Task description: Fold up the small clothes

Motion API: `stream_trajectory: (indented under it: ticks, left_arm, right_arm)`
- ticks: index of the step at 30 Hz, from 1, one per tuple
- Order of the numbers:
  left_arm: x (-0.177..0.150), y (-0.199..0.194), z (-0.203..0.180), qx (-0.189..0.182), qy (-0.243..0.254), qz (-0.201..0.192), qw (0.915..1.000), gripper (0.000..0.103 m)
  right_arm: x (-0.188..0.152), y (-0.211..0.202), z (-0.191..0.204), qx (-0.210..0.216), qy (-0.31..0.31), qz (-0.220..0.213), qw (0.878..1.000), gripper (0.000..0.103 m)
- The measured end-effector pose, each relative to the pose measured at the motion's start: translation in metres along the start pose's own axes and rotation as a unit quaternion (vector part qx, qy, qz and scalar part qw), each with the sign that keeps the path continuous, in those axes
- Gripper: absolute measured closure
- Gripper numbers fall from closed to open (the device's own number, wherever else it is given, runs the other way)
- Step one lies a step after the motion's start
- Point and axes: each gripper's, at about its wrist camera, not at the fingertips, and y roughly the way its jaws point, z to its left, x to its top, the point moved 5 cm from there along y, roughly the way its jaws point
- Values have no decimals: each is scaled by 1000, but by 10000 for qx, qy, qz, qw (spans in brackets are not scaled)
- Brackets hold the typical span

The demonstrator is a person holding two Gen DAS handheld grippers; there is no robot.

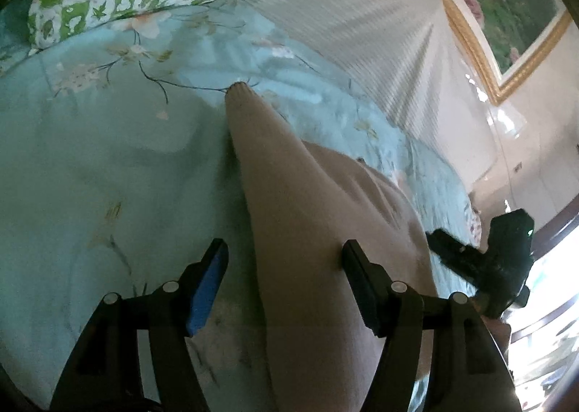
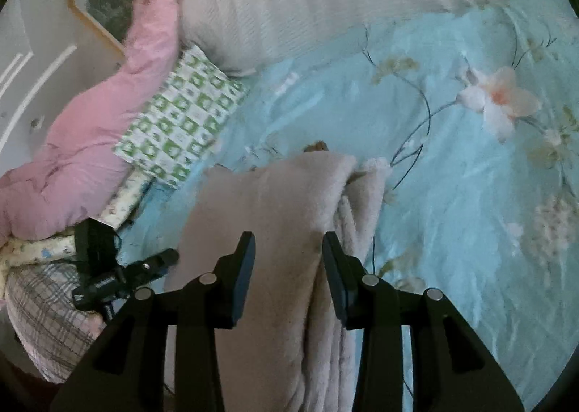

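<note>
Your left gripper (image 1: 286, 267) stands spread, pads clear of the beige knitted garment (image 1: 307, 231) running between them up the frame's middle. Your right gripper (image 2: 287, 252) is also parted over that cloth. Around lies the pale blue floral bedsheet (image 1: 90, 176). Farther, upper left, sit a green-and-white checked pillow (image 2: 181, 122) and a pink padded quilt (image 2: 108, 115). No writing is readable.

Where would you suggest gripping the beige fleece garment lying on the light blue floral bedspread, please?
Probably at the doubled long edge of the beige fleece garment, nearest the right gripper. The layers stack there into a raised ridge, and the open jaws already straddle it. Come in from the near end, low along the light blue floral bedspread, so one pad slips underneath.
</note>
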Motion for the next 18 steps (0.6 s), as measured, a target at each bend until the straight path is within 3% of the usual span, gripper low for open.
stream_trajectory:
  ticks: [1,3,4,6,7,10,13,15,18]
  left_arm:
    - [5,6,2,52,-27,-1,10000,36]
    - [13,18,6,245,-106,10,9996,36]
    - [18,24,8,343,-141,43,9993,42]
    - [25,30,1,394,-31,56,9992,56]
    - [27,33,-7,478,140,59,9987,58]
    - [25,44,-24,778,566,88,9953,60]
    - [20,56,-30,1052,804,139,9911,60]
    - [18,52,-32,1141,906,113,9893,59]
    - [13,38,-34,1154,993,80,9883,57]
  right_arm:
    - [1,6,-1,-19,34,54,10000,64]
    - [3,16,-4,-22,79,113,9999,84]
    - [5,20,-3,-42,53,142,9999,95]
    - [12,17,1,-83,-112,48,9999,95]
    - [16,12,3,-133,-209,-41,9997,95]
    - [24,3,-4,-361,-274,-169,9988,96]
    - [15,17,-24,-685,-185,79,9974,96]
    - [4,26,-32,-607,-30,280,9978,95]
    - [1,11,-28,-347,258,95,9990,90]
